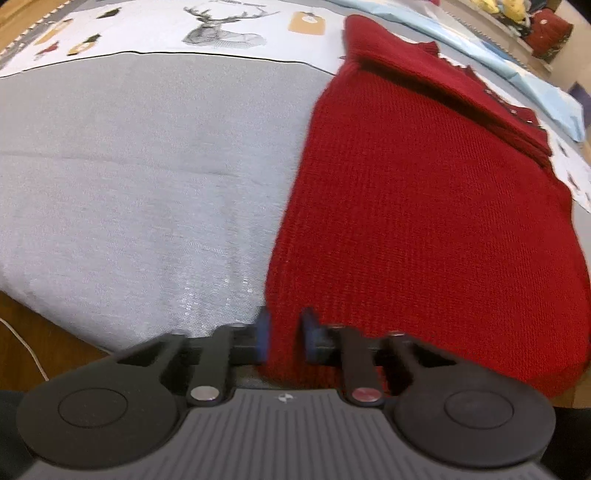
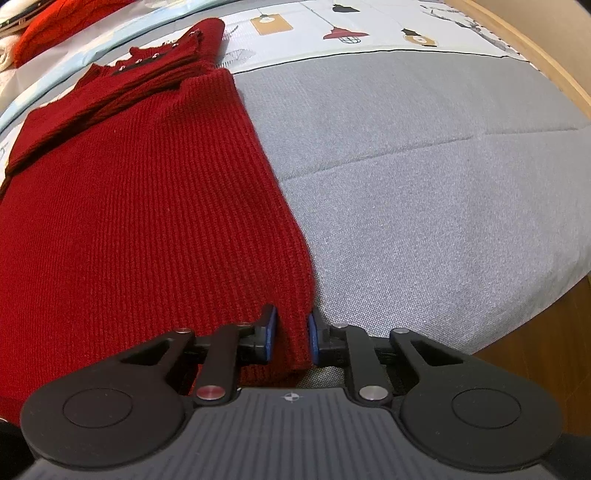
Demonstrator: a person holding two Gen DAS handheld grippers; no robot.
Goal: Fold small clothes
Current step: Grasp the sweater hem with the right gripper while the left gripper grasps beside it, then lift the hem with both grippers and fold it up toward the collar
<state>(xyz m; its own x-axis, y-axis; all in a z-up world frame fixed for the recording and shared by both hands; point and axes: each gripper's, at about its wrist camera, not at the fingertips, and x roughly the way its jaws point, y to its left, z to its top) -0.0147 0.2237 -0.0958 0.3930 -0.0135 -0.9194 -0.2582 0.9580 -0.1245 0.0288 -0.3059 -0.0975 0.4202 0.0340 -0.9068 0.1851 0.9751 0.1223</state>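
Red knit, ribbed and thick, makes up the sweater (image 1: 424,206) that lies flat on the grey cloth (image 1: 147,177) covering the work surface, its hem at the near edge of that cloth and its collar and folded-in sleeves at the far end, toward the printed sheet (image 1: 221,26) with the stag drawing.

Both tongs are clenched on the hem. The left gripper (image 1: 284,338) has its blue pads (image 1: 263,332) pinched on the hem corner that borders the bare grey cloth in the left wrist view. The right gripper (image 2: 291,338) nips the opposite hem corner of the sweater (image 2: 147,192), a narrow strip of knit showing between its blue pads (image 2: 270,334).

As a judgement, the garment is soft, limp and fairly light, yet bulky enough to sag between the two holds when lifted. The rough knit should not slip easily from the pads, but it stretches, so pulling the corners apart would distort the hem. The two hem corners look like the right places to hold: raised together and carried toward the collar, they should lay the lower half evenly over the upper. A further red garment (image 2: 55,22) lies beyond the collar, well apart.
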